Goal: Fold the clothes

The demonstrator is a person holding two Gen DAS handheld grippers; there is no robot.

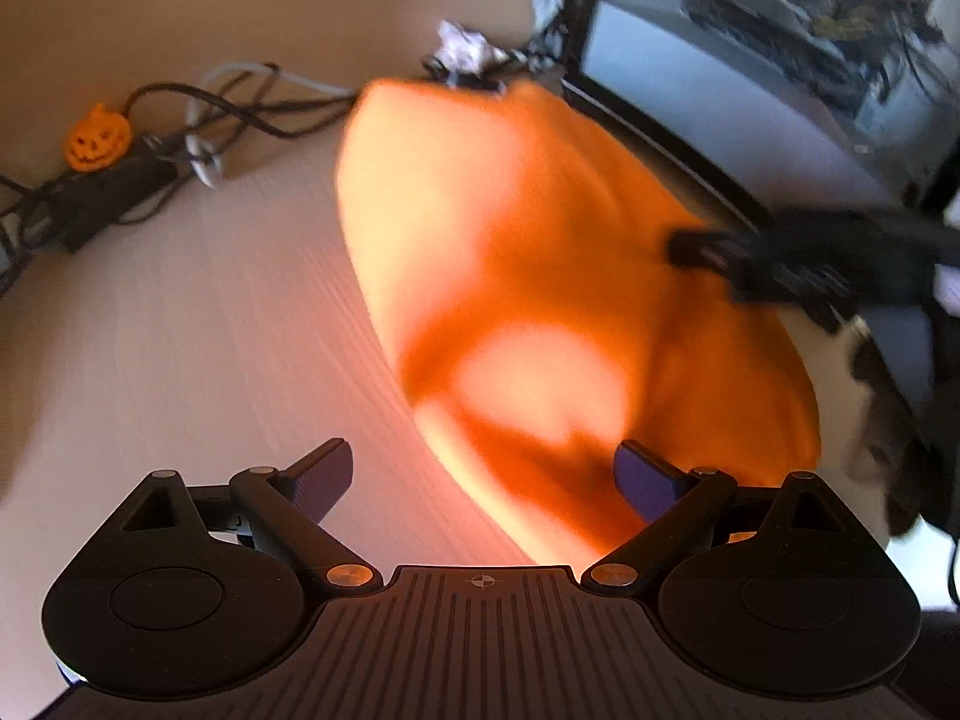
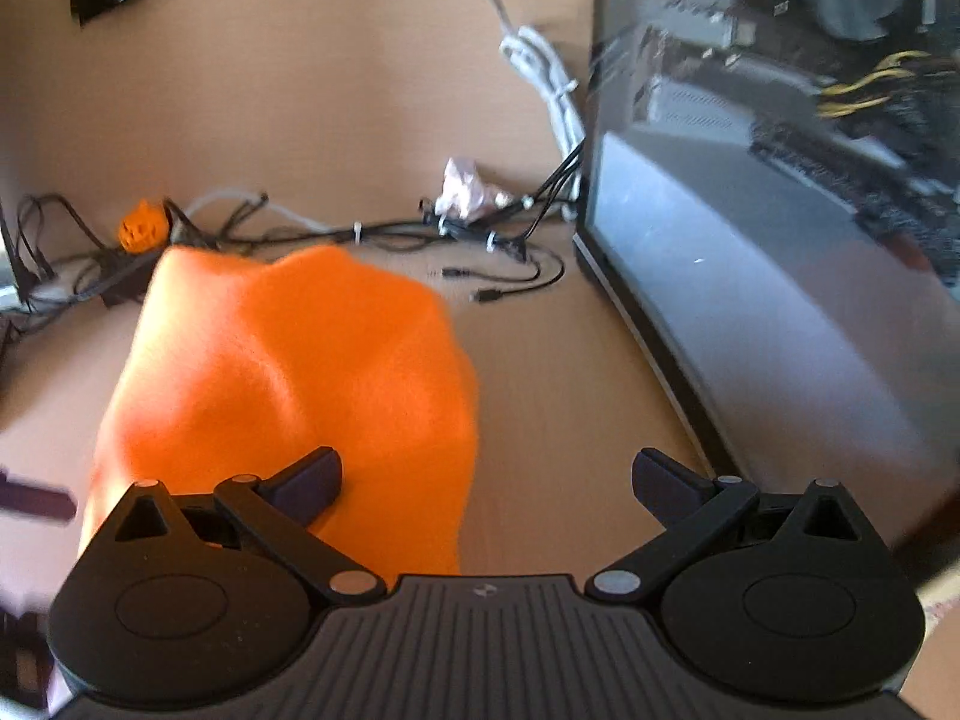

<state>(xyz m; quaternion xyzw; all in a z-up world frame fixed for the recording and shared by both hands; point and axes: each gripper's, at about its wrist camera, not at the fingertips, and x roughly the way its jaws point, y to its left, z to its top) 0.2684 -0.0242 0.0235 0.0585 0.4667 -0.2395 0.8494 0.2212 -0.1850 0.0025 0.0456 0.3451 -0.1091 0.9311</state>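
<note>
On the tan table (image 2: 336, 90), orange cloth (image 2: 288, 384) lies bunched mid-surface, blurred. Left gripper (image 1: 483, 483) spread wide, empty, cloth edge between its fingers. Right gripper (image 2: 487, 483) also spread wide, empty, cloth under its left finger. Behind: tangled cables (image 2: 480, 234), pumpkin figure (image 1: 97, 137), crumpled wrapper (image 2: 462, 186). Glass-sided PC case (image 2: 750, 210) stands right of the cloth.
</note>
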